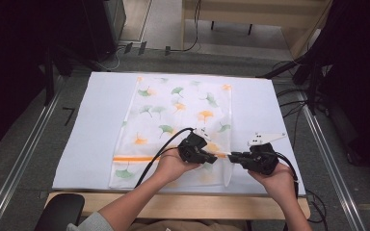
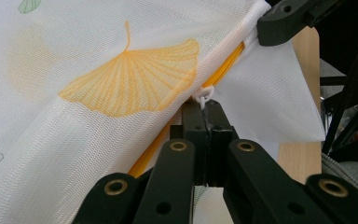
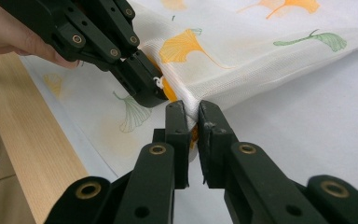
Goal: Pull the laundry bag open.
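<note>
A white mesh bag [image 1: 173, 108] printed with orange and green ginkgo leaves lies flat on the white table mat [image 1: 101, 110]. An orange zipper [image 2: 225, 70] runs across its near end. My left gripper [image 1: 214, 158] is shut on the small white zipper pull [image 2: 204, 96], close to the bag's right edge. My right gripper [image 1: 232, 156] faces it from the right and is shut on the bag's fabric edge [image 3: 192, 103] at the zipper's end, lifting it slightly. In the right gripper view the left gripper [image 3: 150, 93] sits just beyond my jaws, nearly touching them.
The wooden table edge [image 1: 183, 204] runs along the front. Metal rails [image 1: 24, 154] flank the table, with cables [image 1: 294, 103] on the floor at the right. A black chair part [image 1: 60, 214] stands at the bottom left. Bare mat lies either side of the bag.
</note>
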The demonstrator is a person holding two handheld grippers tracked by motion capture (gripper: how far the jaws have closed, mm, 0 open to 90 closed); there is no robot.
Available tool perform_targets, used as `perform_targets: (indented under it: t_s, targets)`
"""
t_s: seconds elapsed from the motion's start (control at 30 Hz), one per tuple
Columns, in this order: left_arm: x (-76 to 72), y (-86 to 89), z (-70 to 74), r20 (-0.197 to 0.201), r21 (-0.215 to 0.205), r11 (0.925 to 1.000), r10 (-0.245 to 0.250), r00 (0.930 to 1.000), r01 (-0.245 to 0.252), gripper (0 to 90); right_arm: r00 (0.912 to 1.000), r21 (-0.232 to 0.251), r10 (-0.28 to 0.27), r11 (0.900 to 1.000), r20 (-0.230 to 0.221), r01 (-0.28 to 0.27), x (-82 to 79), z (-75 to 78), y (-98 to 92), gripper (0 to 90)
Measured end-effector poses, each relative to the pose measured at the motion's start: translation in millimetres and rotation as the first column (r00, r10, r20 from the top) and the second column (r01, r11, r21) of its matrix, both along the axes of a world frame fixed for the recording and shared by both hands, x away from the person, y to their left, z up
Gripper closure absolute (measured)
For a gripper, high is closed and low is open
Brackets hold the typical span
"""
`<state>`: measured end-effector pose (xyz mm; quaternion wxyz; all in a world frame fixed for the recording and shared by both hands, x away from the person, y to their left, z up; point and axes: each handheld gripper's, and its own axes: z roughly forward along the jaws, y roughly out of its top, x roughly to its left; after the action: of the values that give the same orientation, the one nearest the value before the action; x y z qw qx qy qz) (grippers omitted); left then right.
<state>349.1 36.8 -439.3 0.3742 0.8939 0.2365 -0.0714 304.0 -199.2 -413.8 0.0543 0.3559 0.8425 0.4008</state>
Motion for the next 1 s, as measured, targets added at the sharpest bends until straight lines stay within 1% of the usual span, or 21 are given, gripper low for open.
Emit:
perform_targets:
  t_s: [0.07,0.1,0.13,0.17,0.2,0.23,0.3,0.33,0.53,0.63,0.73,0.77,0.83,0.93,0.97,1.0]
  targets:
    - [-0.2,0.6,-0.7,0.004,-0.003,1.0,0.0,1.0,0.0,90.0,1.0,0.001,0.002,1.0,-0.002,-0.002,0.0,-0.2,0.4,85.2]
    - [-0.6,0.7,-0.8,0.011,0.001,1.0,-0.002,0.9999,0.002,90.0,1.0,0.0,0.002,1.0,-0.004,-0.002,-0.1,-0.2,0.7,85.2]
    - [-1.2,0.8,-0.6,0.02,0.013,0.9999,-0.005,0.9998,0.004,90.0,1.0,-0.001,0.003,1.0,-0.006,-0.003,0.0,-0.3,0.9,85.2]
    - [-1.6,1.2,-0.9,0.022,0.016,0.9998,-0.009,0.9997,0.009,90.0,1.0,-0.005,0.004,1.0,-0.005,-0.004,0.0,-0.4,1.0,85.2]
    - [-1.6,1.8,-1.2,0.019,0.02,0.9998,-0.004,0.9998,0.004,90.0,1.0,-0.007,0.004,1.0,-0.005,-0.004,0.0,-0.5,0.9,85.2]
    - [-1.2,2.5,-1.9,0.017,0.013,0.9999,-0.001,0.9999,0.0,90.0,1.0,-0.005,0.004,1.0,-0.005,-0.004,0.1,-0.8,0.7,85.2]
    - [1.2,5.4,-3.2,-0.005,0.007,0.9999,0.008,1.0,-0.008,90.0,1.0,-0.003,0.001,1.0,-0.004,-0.001,0.1,-0.7,0.3,85.2]
    - [1.9,6.8,-3.8,-0.009,0.004,0.9999,0.013,0.9999,-0.013,90.0,1.0,-0.003,-0.001,1.0,-0.004,0.001,0.0,-0.5,0.1,85.2]
    - [4.7,14.2,-6.2,-0.023,0.026,0.9996,0.012,0.9997,-0.011,90.0,1.0,-0.009,-0.004,1.0,-0.001,0.004,0.0,-0.6,-0.8,85.2]
    - [6.7,19.6,-6.5,-0.04,0.033,0.9991,0.029,0.9988,-0.028,90.0,1.0,-0.008,-0.006,1.0,0.0,0.006,0.4,-1.1,-2.2,85.2]
    - [6.8,24.7,-4.7,-0.042,0.039,0.9991,0.016,0.999,-0.014,90.0,1.0,-0.006,-0.007,1.0,-0.002,0.007,0.1,-0.9,-2.6,85.2]
    - [6.1,26.4,-4.7,-0.044,0.034,0.9994,0.01,0.999,-0.009,90.0,1.0,-0.006,-0.007,1.0,-0.002,0.007,0.0,-0.8,-2.7,85.2]
    - [5.4,29.2,-4.4,-0.034,0.037,0.9993,0.004,0.9994,-0.003,90.0,1.0,-0.005,-0.007,1.0,-0.001,0.007,0.0,-1.0,-2.7,85.2]
    - [7.6,30.6,-9.0,-0.059,0.006,1.0,0.008,0.9982,-0.008,90.0,1.0,-0.006,-0.006,1.0,-0.002,0.006,1.1,-1.3,-2.0,85.2]
    - [8.6,30.8,-9.3,-0.064,0.01,0.9999,0.009,0.9979,-0.009,90.0,1.0,-0.006,-0.007,1.0,-0.003,0.007,1.1,-1.1,-1.8,85.2]
    - [9.9,30.9,-10.0,-0.067,0.003,1.0,0.009,0.9977,-0.009,90.0,1.0,-0.008,-0.007,1.0,-0.002,0.007,1.0,-1.3,-1.5,85.2]
